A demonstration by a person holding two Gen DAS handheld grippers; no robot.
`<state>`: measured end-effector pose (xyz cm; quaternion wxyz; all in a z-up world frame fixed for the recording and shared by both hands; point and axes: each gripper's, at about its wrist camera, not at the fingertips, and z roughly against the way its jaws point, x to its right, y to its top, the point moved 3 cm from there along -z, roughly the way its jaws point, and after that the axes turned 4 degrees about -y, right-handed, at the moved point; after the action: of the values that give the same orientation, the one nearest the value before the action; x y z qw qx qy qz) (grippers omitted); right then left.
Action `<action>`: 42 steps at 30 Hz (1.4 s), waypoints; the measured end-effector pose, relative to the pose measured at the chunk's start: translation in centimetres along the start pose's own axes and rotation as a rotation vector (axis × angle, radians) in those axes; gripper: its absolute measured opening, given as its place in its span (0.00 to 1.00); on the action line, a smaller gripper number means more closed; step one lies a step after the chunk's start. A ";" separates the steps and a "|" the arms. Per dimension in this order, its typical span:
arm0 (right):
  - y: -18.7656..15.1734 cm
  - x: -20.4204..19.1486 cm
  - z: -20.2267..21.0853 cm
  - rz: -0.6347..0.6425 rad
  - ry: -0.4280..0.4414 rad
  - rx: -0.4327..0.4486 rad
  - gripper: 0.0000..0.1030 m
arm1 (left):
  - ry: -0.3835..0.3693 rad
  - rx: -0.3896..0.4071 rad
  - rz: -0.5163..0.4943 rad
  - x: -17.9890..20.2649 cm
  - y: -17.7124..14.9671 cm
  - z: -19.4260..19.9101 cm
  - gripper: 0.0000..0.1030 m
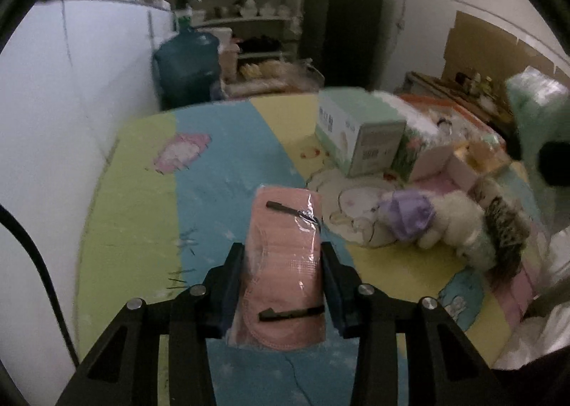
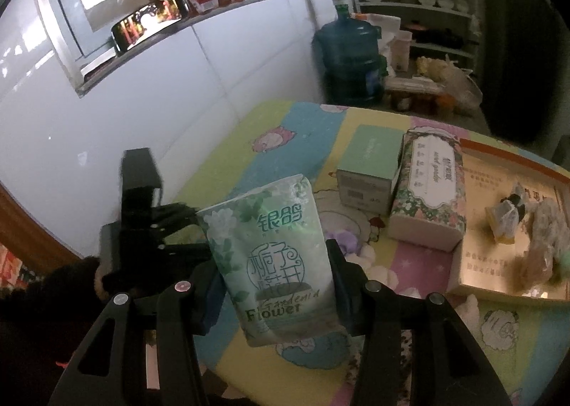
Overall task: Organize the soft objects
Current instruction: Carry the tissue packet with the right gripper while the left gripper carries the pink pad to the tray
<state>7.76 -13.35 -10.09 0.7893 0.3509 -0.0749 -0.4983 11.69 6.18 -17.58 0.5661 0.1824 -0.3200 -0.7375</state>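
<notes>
Left gripper (image 1: 283, 284) clamps the pink mask pack (image 1: 285, 260) (long axis running forward); right gripper (image 2: 274, 284) clamps the tissue pack (image 2: 274, 263).

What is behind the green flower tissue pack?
Behind the tissue pack in the right gripper you can see the colorful mat and part of the other gripper. The pack covers the mat directly behind it.

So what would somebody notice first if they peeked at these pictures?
Probably the pink pack of face masks squeezed in the left gripper above the colourful cartoon mat. Next, the green Gardenia Flower tissue pack gripped by the right gripper, with a fluffy white plush toy lying on the mat to the right.
</notes>
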 end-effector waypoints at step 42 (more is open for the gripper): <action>-1.1 16.8 12.9 -0.230 -0.179 0.221 0.51 | -0.046 0.177 0.042 17.9 11.2 4.2 0.41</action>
<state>9.21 -33.89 -5.05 0.6740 0.3958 -0.1585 -0.6032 11.86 -11.48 -5.24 0.5554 0.2080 -0.4007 -0.6983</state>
